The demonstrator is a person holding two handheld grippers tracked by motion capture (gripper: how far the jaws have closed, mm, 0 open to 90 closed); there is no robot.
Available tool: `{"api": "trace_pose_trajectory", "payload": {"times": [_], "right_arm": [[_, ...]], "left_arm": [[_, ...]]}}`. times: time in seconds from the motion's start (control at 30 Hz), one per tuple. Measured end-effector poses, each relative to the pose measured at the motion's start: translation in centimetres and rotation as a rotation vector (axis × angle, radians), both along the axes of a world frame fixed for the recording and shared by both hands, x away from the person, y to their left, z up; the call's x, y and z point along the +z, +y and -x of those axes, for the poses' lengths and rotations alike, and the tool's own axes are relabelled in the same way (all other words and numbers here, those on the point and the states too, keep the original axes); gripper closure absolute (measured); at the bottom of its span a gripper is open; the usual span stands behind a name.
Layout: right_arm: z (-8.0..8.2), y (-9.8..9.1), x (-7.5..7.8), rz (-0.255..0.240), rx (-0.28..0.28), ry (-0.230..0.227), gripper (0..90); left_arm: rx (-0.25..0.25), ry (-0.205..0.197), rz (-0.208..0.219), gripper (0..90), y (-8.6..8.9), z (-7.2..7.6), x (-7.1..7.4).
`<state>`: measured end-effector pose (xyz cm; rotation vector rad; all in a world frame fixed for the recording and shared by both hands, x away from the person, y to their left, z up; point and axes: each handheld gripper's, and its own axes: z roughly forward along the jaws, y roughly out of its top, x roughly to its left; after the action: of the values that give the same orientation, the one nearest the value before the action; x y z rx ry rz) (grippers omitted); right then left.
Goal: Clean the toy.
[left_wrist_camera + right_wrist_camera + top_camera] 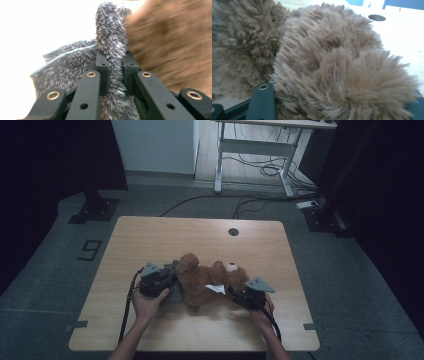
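Scene: a brown teddy bear (207, 282) lies on its back near the middle of the wooden desk (150, 240), with a grey fuzzy cloth (175, 292) bunched against its left end and a white tag (216, 289) lying across its body.
Risk, left side: the grey cloth is pinched by a narrow fold only; a pull away from the bear probably slides the pile out of the jaws, or drags the bear along if the cloth is caught on it.
Risk, middle: with both ends held, pulling them apart could strain a seam or lift the bear off the desk instead of freeing the cloth.
Risk, right side: the plush is thick and springy, so the hold there may be on fur rather than stuffing and could slip under a sideways tug.
Left gripper (113, 65): clenched tight on an upright fold of the grey cloth, the brown plush just beside it on its right.
Right gripper (248, 296): about half closed, its jaws buried in the brown plush at the bear's head end; in the right gripper view the fur bulges over the jaws, so it reads as grasping the bear.
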<state>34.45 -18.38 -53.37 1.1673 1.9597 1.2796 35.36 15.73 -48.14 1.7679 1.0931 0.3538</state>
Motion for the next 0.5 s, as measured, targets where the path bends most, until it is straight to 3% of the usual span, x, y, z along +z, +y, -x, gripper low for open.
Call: {"api": "trace_pose_trajectory", "payload": {"times": [0.1,0.17,0.3,0.37,0.5], "right_arm": [[0.0,0.1,0.0,-0.001,-0.005,0.001,35.6],[0.0,-0.1,-0.1,-0.003,-0.007,0.006,35.9],[0.0,-0.1,-0.1,-0.001,-0.014,0.008,36.1],[0.0,0.0,-0.1,0.004,-0.013,0.004,36.0],[0.0,0.3,-0.1,0.018,-0.015,-0.007,35.9]], "left_arm": [[-0.028,-0.023,0.000,79.1,-1.5,0.0,0.7],[-0.062,-0.018,0.076,79.2,-3.0,-0.2,1.3],[-0.048,0.012,0.112,79.3,-3.8,-0.8,0.1],[-0.028,0.027,0.113,79.2,-3.3,-1.0,-0.7],[0.016,0.059,0.065,79.2,-2.3,-1.4,-2.8]]}}
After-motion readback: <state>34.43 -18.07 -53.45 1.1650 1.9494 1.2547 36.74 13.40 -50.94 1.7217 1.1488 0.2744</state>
